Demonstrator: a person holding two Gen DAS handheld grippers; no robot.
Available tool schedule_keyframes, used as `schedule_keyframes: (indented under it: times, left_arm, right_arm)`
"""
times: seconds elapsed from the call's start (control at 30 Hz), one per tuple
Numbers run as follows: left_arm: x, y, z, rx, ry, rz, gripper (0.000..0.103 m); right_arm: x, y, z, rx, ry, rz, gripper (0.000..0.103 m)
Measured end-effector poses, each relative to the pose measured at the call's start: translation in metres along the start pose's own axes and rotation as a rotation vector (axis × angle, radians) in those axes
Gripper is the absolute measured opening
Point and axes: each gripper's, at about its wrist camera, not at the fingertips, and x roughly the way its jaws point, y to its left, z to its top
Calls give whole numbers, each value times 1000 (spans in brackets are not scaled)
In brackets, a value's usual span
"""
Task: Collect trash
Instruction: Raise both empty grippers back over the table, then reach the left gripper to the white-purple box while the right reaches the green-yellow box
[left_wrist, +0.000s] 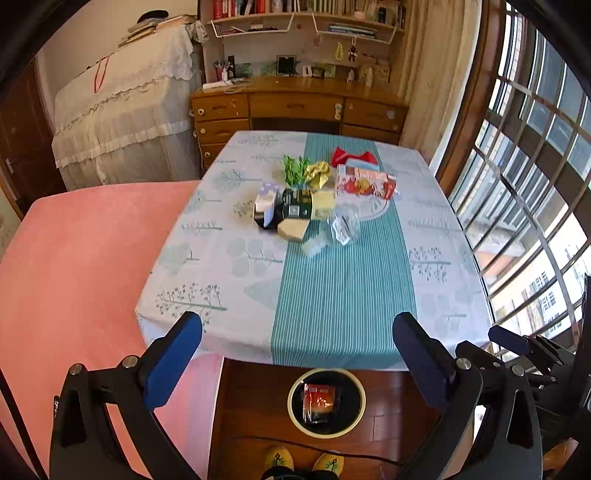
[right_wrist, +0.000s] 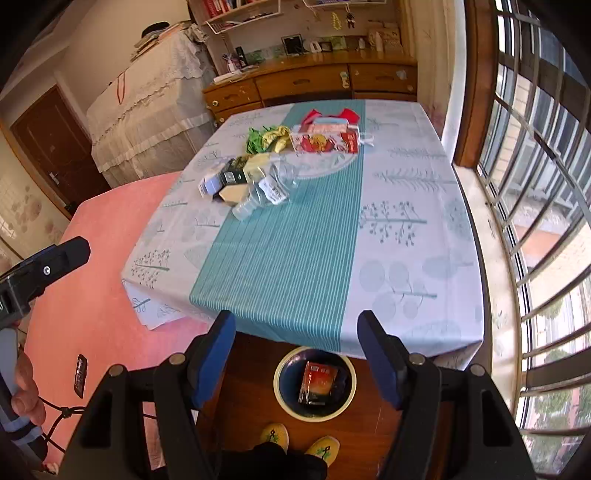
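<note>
A pile of trash lies at the far middle of the table (left_wrist: 343, 295): a dark green box (left_wrist: 301, 204), a crushed clear bottle (left_wrist: 338, 229), green crumpled paper (left_wrist: 295, 169), a yellow wrapper (left_wrist: 320, 172), a red and white packet (left_wrist: 365, 184) and red paper (left_wrist: 352, 157). A round bin (left_wrist: 326, 401) stands on the floor below the table's near edge, with a red-orange packet (left_wrist: 318, 402) inside. My left gripper (left_wrist: 297, 363) is open and empty above the bin. My right gripper (right_wrist: 297, 356) is open and empty above the bin (right_wrist: 314, 382). The pile (right_wrist: 258, 173) is far ahead.
A pink bed (left_wrist: 74, 277) lies left of the table. A wooden desk (left_wrist: 295, 107) with shelves stands behind it. A barred window (left_wrist: 535, 184) runs along the right. The person's yellow slippers (left_wrist: 306, 459) stand by the bin.
</note>
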Motion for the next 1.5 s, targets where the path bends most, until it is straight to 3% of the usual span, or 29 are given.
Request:
schedule_keyframes:
  times: [0.27, 0.5, 0.67, 0.9, 1.07, 1.3, 1.5]
  left_arm:
    - [1, 10, 23, -25, -20, 22, 102]
    - [40, 35, 59, -54, 6, 17, 102]
    - [94, 66, 97, -85, 49, -20, 102]
    - [181, 99, 150, -33, 166, -74, 101]
    - [245, 109, 175, 27, 245, -116, 97]
    - [313, 106, 190, 93, 349, -178, 91]
    - [346, 95, 195, 155, 404, -228, 90]
  right_arm:
    - [8, 0, 29, 9, -20, 15, 69]
    - [34, 17, 61, -17, -32, 11, 69]
    - [68, 41, 99, -47, -42, -15, 69]
    - [141, 60, 167, 103, 12, 23, 69]
    - [199, 54, 208, 195, 57, -11, 69]
    - [261, 45, 230, 208, 174, -57, 69]
    - [283, 42, 235, 213, 239, -16, 61]
